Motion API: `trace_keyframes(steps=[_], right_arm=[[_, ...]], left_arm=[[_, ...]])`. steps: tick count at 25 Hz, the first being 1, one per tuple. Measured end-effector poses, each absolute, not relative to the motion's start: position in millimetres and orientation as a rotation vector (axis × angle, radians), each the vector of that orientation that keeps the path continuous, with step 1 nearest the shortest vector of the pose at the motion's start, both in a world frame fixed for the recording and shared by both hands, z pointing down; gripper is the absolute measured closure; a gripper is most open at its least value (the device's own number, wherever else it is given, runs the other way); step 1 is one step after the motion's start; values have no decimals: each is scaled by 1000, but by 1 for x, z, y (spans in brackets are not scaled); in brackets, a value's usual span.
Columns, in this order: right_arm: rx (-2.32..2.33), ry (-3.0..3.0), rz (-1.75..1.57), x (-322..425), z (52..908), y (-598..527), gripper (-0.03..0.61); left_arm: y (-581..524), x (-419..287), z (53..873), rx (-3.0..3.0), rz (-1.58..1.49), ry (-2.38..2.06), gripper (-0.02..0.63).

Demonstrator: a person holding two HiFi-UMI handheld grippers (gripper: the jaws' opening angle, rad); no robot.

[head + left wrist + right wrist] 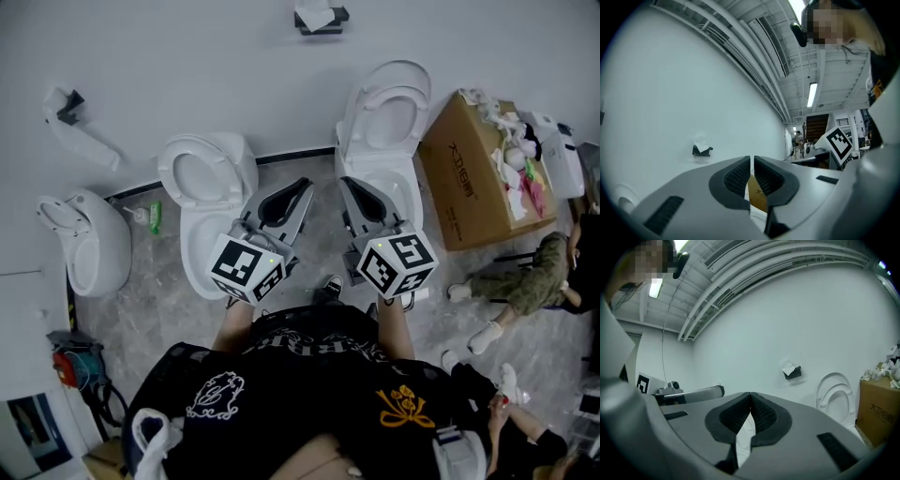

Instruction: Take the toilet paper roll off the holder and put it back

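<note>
Bare indoor test hall set up as a mock bathroom. Several white toilets [384, 141] stand unplumbed on a grey marbled floor [159, 281] against a plain white wall [187, 56] bearing a toilet paper holder [321, 19]. An open cardboard box [464, 178] holds crumpled paper. Overhead are exposed ceiling ducts [740, 51] and a tube light [812, 93].

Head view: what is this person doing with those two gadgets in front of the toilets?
A person stands facing two toilets, holding a gripper in each hand. The left gripper and right gripper both point level toward the wall, jaws closed on nothing. The toilet paper holder on that wall, with white paper on it, lies ahead of them; neither gripper is at it.
</note>
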State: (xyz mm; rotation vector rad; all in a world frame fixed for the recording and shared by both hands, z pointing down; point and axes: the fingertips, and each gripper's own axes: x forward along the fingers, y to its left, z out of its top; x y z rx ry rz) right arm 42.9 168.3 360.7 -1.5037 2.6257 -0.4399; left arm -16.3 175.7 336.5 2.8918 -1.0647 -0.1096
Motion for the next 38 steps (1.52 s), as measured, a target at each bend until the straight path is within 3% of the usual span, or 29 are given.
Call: trace_keyframes(steps=[15,38], right_arm=[[-1457,2630,-504,133,373,43,563],[-1369,2658,-586,123,394,-40,563]], left_arm=[[51,62,342,2852,-66,-1183,575],[-29,47,359,2800,47,-1299,574]])
